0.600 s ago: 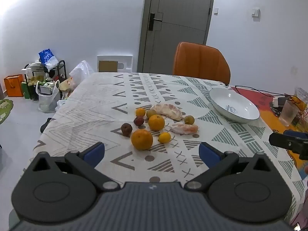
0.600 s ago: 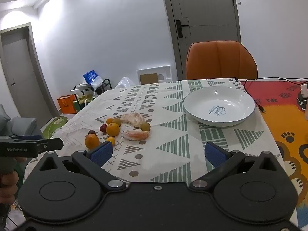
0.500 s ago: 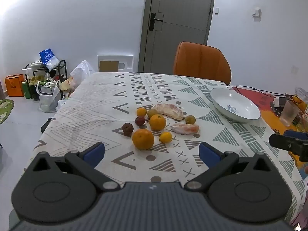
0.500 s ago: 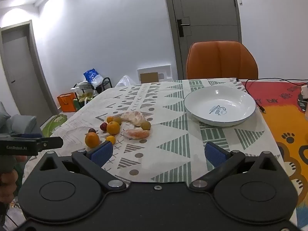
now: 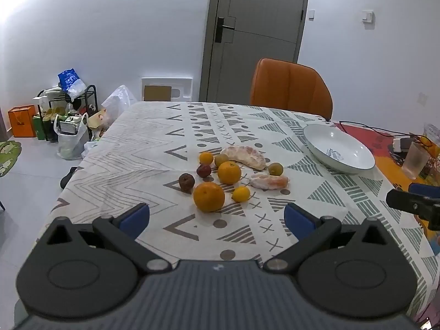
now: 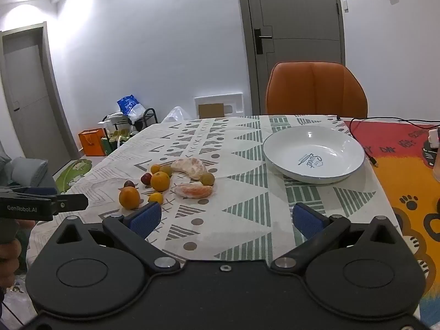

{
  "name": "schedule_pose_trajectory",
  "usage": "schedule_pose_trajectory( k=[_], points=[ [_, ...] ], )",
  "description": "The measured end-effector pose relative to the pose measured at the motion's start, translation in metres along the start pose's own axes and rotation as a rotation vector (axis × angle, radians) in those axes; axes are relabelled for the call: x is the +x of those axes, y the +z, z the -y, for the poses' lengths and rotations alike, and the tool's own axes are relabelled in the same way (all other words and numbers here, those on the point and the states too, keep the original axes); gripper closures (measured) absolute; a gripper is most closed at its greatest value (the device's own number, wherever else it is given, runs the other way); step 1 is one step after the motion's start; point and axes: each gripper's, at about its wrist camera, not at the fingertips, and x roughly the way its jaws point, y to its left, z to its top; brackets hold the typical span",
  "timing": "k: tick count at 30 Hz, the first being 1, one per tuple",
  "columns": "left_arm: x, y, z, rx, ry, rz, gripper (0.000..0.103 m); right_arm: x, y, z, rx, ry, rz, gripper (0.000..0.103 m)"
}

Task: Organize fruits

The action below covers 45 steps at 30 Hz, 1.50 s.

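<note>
A cluster of fruit lies mid-table: a large orange (image 5: 209, 196) (image 6: 129, 198), a second orange (image 5: 229, 172) (image 6: 160, 181), small yellow citrus (image 5: 241, 194), dark red fruits (image 5: 187, 183), green-brown fruits (image 5: 275, 168) and two peeled citrus pieces (image 5: 244, 157) (image 6: 194, 191). A white bowl (image 5: 338, 148) (image 6: 313, 154) stands empty to the right of them. My left gripper (image 5: 216, 217) is open and empty, short of the large orange. My right gripper (image 6: 227, 217) is open and empty, above the near tablecloth.
The table has a patterned cloth (image 5: 154, 151). An orange chair (image 5: 290, 90) stands at the far side. A glass (image 5: 416, 162), cables and small items sit at the right on a colourful mat (image 6: 407, 170). Bags and a rack (image 5: 66, 110) stand on the floor at left.
Both grippers have edged slightly forward towards the table; the fruit looks a little nearer. Nothing was grasped or moved.
</note>
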Motion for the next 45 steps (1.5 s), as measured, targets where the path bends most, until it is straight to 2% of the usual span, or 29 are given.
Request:
schedule_pose_trajectory(
  k=[45],
  points=[
    [-0.0024,0.0021,-0.0027,0.007,0.01,0.001,0.0,0.0025,-0.0047,-0.003,-0.002,0.004,-0.02,0.0]
  ],
)
